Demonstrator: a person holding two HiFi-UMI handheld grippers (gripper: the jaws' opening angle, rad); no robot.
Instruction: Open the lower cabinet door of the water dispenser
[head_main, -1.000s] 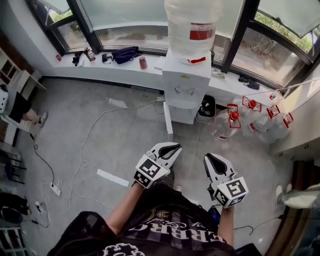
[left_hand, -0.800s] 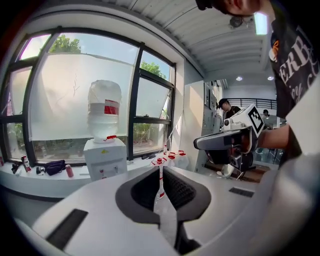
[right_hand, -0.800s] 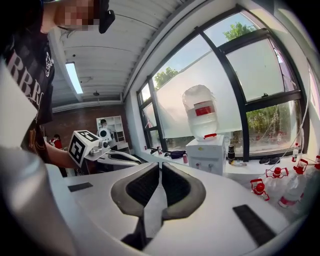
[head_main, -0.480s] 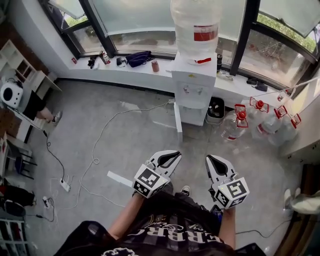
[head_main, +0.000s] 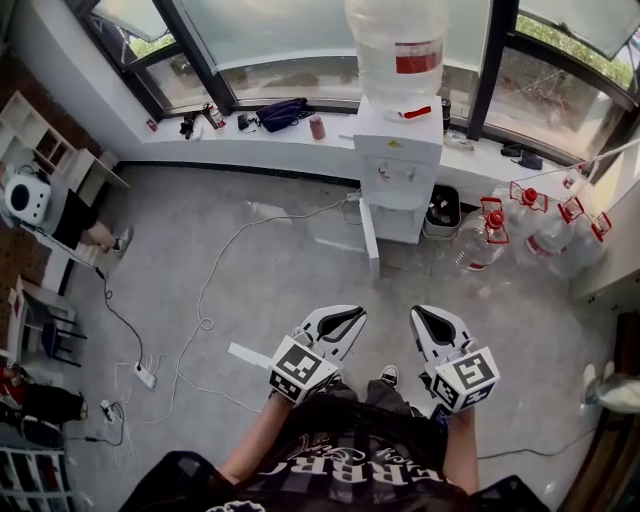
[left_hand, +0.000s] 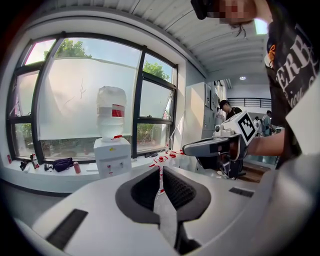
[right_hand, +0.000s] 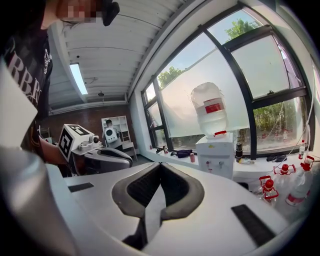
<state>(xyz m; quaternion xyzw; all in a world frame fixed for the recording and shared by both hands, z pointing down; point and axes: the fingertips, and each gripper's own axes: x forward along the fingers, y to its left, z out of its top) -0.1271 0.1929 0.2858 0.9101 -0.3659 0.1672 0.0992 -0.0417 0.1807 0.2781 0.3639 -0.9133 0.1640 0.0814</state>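
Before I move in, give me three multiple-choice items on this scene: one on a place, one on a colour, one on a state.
1. In the head view, the dark bag lies:
A) on the sill, left of the water dispenser
B) on the floor
C) on a shelf

2. The label on the bottle is:
A) blue
B) red
C) green

3. The right claw is:
A) wide open
B) clamped on a door
C) shut and empty

Answers:
1 A: it sits on the sill beside the dispenser.
2 B: a red band wraps the bottle.
3 C: its jaws meet with nothing between them.
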